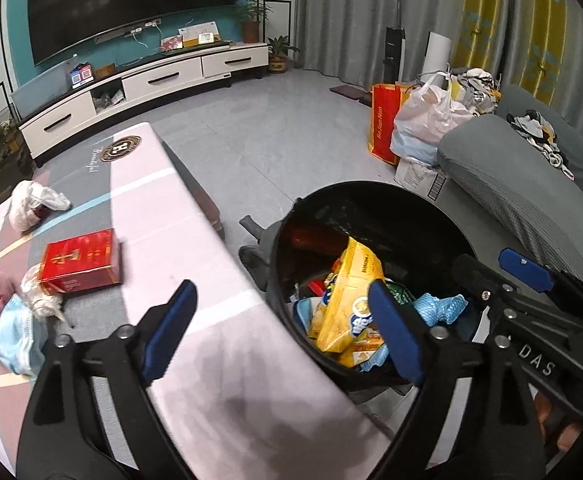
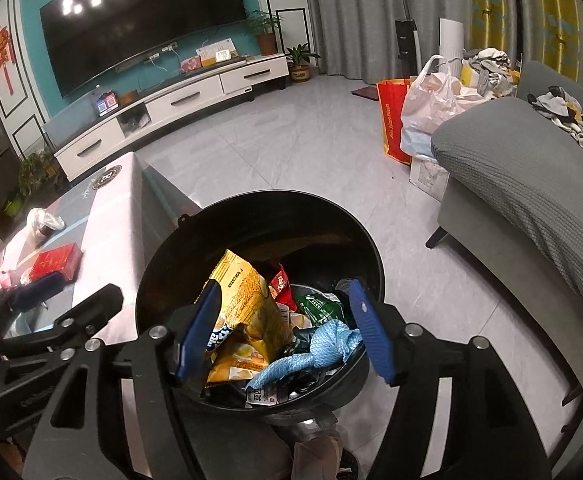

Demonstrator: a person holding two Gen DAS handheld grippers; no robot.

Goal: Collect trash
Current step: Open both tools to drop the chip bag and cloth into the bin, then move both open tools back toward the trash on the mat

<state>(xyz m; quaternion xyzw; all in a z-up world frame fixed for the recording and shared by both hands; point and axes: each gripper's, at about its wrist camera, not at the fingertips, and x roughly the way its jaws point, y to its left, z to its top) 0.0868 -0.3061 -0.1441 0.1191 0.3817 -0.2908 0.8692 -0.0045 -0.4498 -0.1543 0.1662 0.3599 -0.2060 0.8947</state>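
While both blue-padded grippers hang with jaws spread wide and empty, the right gripper (image 2: 287,332) sits over the round black trash bin (image 2: 163,264), which holds a yellow snack bag (image 2: 247,304) and blue cloth (image 2: 315,346); the left gripper (image 1: 279,332) straddles the pink-clothed table's (image 1: 219,360) edge, near a red box (image 1: 79,262).

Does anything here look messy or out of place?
Yes. A face mask, crumpled tissues and a red box still litter the table, while the bin is already piled with wrappers.
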